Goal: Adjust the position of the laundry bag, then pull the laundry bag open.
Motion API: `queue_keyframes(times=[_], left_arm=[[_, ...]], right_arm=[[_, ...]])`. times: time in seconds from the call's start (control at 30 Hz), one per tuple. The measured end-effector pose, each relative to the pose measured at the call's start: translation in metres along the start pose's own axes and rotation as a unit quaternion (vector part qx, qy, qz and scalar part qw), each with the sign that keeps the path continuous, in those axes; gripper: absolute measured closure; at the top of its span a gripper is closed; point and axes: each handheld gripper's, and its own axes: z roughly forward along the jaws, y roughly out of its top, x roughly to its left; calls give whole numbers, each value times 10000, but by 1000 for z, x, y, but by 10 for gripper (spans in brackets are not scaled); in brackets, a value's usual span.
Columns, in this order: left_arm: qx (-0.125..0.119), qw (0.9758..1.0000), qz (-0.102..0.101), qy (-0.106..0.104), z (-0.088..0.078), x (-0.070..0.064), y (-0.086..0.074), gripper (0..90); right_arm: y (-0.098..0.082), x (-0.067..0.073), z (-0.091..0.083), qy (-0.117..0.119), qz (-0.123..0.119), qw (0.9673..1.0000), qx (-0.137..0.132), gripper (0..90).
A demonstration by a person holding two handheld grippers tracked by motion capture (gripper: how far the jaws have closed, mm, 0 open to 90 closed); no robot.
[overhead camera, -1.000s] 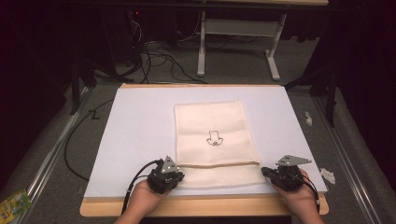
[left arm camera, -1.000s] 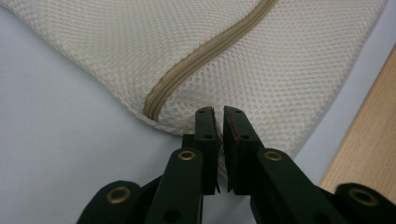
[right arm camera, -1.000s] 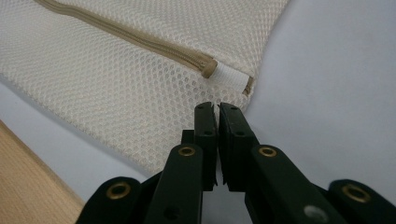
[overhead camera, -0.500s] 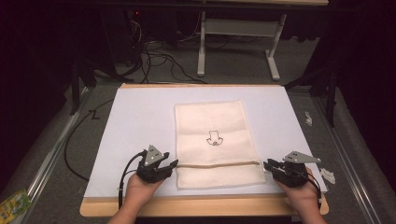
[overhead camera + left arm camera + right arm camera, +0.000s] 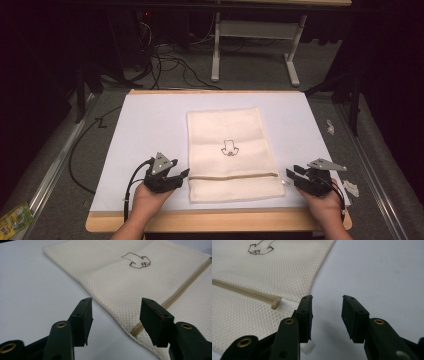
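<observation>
1. A cream mesh bag [image 5: 231,152] lies flat in the middle of the white sheet [image 5: 145,120] on the tabletop [image 5: 220,220], its small embroidered motif [image 5: 230,148] facing up.
2. A tan zipper [image 5: 234,176] runs across the bag near its close edge.
3. The left gripper [image 5: 170,177] sits just beside the bag's left edge, level with the zipper, jaws spread apart and holding nothing.
4. In the left gripper view, the zipper's end [image 5: 137,329] lies between the two jaws.
5. The right gripper [image 5: 296,176] waits just off the bag's right edge, jaws parted and empty.
6. In the right gripper view, the zipper stop [image 5: 275,303] lies just left of the jaws.
</observation>
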Motion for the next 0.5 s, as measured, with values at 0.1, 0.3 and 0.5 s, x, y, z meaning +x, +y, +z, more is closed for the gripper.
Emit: queue_keyframes(times=[0.1,0.3,0.5], left_arm=[[-41,10000,-16,-4,1,-1,2,435],[-125,9999,-39,-23,3,0,-1,424],[-118,9998,-128,-11,4,5,-5,417]], right_arm=[[1,-1,6,-39,66,9999,138,612],[7,-1,11,15,176,9998,136,577],[11,4,16,130,146,9997,126,557]])
